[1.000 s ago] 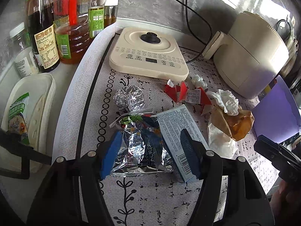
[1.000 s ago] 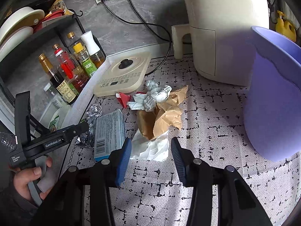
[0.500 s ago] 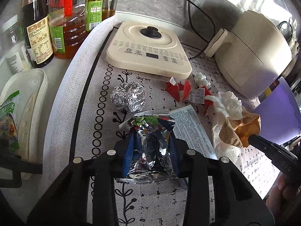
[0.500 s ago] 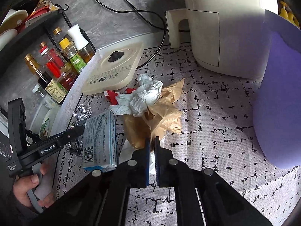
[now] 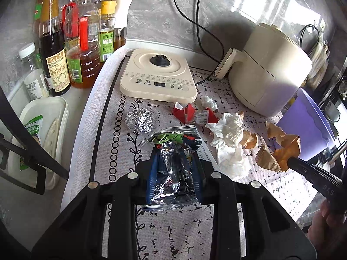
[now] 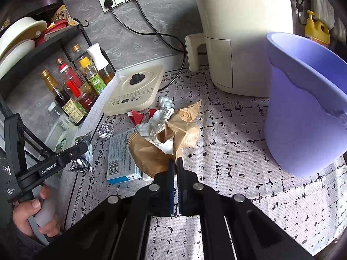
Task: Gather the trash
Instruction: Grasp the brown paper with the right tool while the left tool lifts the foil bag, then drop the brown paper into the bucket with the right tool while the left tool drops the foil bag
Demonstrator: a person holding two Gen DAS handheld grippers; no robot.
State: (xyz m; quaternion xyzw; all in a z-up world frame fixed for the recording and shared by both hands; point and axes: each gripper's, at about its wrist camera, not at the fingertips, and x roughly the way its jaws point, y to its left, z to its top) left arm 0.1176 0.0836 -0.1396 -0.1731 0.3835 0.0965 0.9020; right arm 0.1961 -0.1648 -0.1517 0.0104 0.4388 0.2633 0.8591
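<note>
Your left hand-held gripper [image 5: 175, 173] is clamped on a crumpled foil snack bag [image 5: 172, 169], its blue pads pressing both sides of the bag just above the patterned mat on the bench [image 5: 173, 227]. From the right wrist camera the same gripper [image 6: 83, 151] shows at the left edge with the bag's shiny foil hanging from its tip.

Your right hand-held gripper [image 6: 175, 162] has its fingers drawn almost together, pinching an edge of a crumpled brown paper bag [image 6: 149, 151]. White tissue [image 6: 158, 123] is bunched up in and against that brown paper. In the left wrist view, the tissue [image 5: 229, 134] lies to the right of the snack bag, touching the brown paper [image 5: 266, 156].

The rest of the trash lies on the mat. A ball of silver foil [image 5: 139, 120] sits beyond the snack bag, near the cream induction cooker [image 5: 158, 75]. Red wrapper scraps [image 5: 186, 112] lie just in front of the cooker. A pale blue carton [image 6: 121, 156] lies flat, touching the brown paper on its left.

A purple bin [image 6: 303, 119] stands on the mat at the right, well apart from the trash pile. A cream air fryer [image 6: 243, 32] stands behind it against the wall. Oil and sauce bottles [image 5: 71, 43] crowd the far left of the bench.
</note>
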